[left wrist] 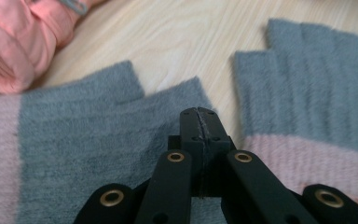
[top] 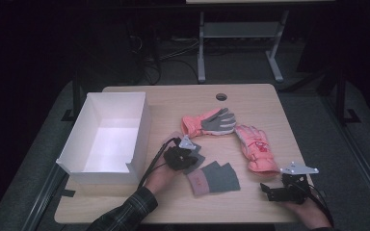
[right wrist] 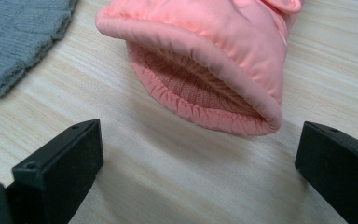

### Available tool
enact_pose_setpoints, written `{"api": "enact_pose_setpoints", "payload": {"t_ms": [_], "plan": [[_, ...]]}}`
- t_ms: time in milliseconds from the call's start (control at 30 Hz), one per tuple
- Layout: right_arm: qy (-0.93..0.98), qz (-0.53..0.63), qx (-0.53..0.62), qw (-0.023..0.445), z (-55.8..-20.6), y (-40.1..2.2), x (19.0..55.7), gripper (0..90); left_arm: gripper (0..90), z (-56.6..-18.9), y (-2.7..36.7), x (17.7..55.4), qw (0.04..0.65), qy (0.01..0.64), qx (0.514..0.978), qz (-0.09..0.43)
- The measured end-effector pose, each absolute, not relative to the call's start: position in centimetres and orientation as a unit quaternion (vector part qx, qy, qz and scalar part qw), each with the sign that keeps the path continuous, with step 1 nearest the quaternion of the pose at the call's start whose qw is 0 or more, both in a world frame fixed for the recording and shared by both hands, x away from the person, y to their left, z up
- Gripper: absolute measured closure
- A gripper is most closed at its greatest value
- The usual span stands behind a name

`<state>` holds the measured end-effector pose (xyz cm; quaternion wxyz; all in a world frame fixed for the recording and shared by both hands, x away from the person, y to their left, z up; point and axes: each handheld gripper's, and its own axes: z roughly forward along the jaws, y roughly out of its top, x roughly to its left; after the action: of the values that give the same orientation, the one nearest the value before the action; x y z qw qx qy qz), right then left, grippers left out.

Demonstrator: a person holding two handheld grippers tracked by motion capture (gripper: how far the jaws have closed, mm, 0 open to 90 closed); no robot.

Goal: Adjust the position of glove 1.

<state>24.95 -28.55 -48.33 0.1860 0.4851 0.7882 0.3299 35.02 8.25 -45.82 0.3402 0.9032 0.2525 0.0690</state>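
At six o'clock of the worktop [top: 260, 98], the left gripper [left wrist: 199, 116] pinches a grey knitted glove [left wrist: 88, 140] with closed fingers, probably to lift it toward the white box [top: 139, 126]; the right gripper [right wrist: 196, 154] waits with fingers wide open and empty before the pink ski glove [right wrist: 205, 51].

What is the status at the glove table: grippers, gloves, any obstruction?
Left gripper shut, over grey knit glove. Right gripper open, facing pink ski glove cuff. Nothing between.

The person's left arm wears a dark plaid sleeve [top: 125, 211], and each hand carries matte black tongs, the left tongs [left wrist: 199, 116] with brass-ringed pivot holes and the right tongs [top: 270, 191] topped by a grey three-cornered plate, black cables trailing.
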Motion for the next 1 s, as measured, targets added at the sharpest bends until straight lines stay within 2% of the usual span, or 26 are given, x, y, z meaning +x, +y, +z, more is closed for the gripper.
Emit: {"api": "enact_pose_setpoints", "payload": {"t_ms": [200, 800, 1000], "plan": [[0.788, 0.330, 0.485, 0.186, -48.3, -28.6, 25.0, 0.3, 89.8, -45.9, 7.3, 35.4, 0.341, 0.251, 0.903, 0.070], [0.789, 0.330, 0.484, 0.186, -48.3, -28.6, 25.0, 0.3, 89.8, -46.4, 0.6, 38.6, 0.371, 0.246, 0.894, 0.056], [0.789, 0.330, 0.484, 0.185, -48.3, -28.6, 25.0, 0.3, 89.8, -44.9, 1.9, 38.6, 0.387, 0.249, 0.885, 0.069]]}}
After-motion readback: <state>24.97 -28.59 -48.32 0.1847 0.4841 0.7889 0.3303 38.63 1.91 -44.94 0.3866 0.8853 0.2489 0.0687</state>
